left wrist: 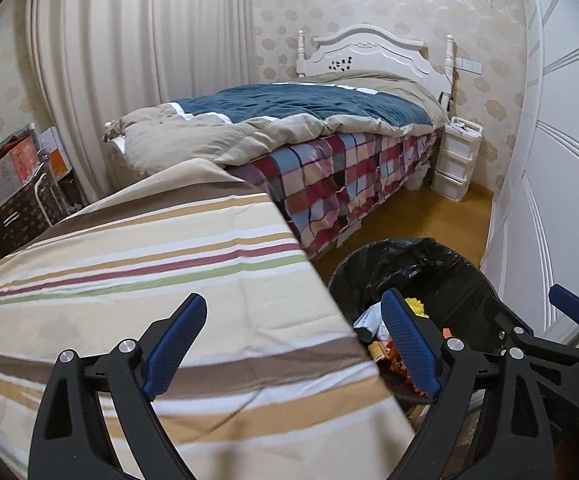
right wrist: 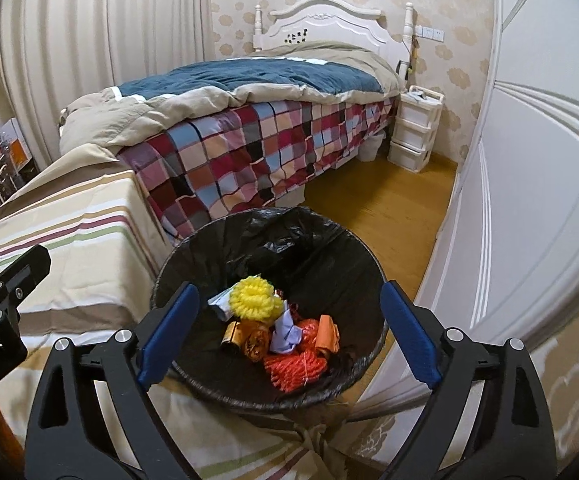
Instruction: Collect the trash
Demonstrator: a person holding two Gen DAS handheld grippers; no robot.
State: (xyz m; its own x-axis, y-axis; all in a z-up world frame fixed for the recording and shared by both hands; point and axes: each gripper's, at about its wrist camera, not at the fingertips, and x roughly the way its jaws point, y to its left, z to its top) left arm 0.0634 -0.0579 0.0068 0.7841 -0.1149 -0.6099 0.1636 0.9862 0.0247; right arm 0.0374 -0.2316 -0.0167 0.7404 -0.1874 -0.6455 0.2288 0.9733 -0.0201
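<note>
A round bin with a black liner [right wrist: 193, 256] stands on the floor beside a striped-cloth table [right wrist: 81, 248]. It holds a yellow knitted piece [right wrist: 251, 296], orange netting [right wrist: 295, 368], crumpled paper [right wrist: 285, 330] and orange wrappers [right wrist: 249, 338]. My right gripper [right wrist: 289, 332] is open and empty, directly above the bin. My left gripper [left wrist: 293, 344] is open and empty, over the striped table's edge [left wrist: 169, 280], with the bin [left wrist: 449, 276] to its right. The right gripper's finger [left wrist: 569, 304] shows at the left view's right edge.
A bed with a plaid sheet [right wrist: 249, 152] and blue quilt stands behind. A white drawer unit [right wrist: 413, 128] stands by the headboard. A white wardrobe [right wrist: 529, 160] lines the right side. Boxes [left wrist: 13, 176] are stacked at the far left. Wooden floor [right wrist: 389, 208] lies between bed and wardrobe.
</note>
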